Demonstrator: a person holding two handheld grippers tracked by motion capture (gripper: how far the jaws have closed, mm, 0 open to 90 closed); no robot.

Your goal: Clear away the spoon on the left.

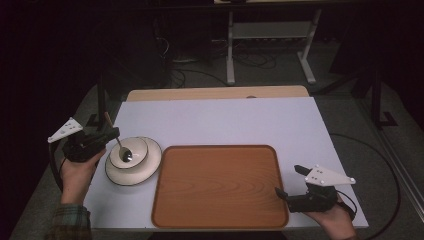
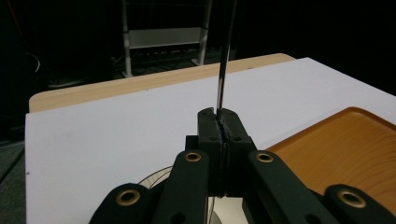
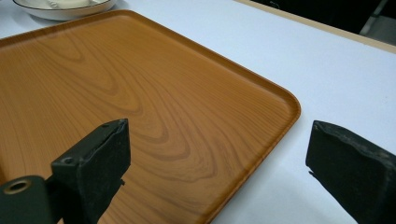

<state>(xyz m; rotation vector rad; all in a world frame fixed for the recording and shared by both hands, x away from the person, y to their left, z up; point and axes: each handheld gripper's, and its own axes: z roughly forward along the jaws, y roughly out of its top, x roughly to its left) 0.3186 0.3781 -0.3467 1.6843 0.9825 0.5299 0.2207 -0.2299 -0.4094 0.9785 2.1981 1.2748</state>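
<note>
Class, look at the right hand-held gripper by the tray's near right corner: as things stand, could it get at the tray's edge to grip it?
Probably yes. The right hand-held gripper is open at the tray's right rim, with nothing between them.

A metal spoon (image 1: 122,150) stood tilted, its bowl resting in a small white bowl (image 1: 131,151) on a dark-rimmed white plate (image 1: 145,167). An empty wooden tray (image 1: 220,185) lay just beside the plate.

Dark room, grey floor (image 1: 350,115), white metal frame (image 1: 270,35) behind
</note>
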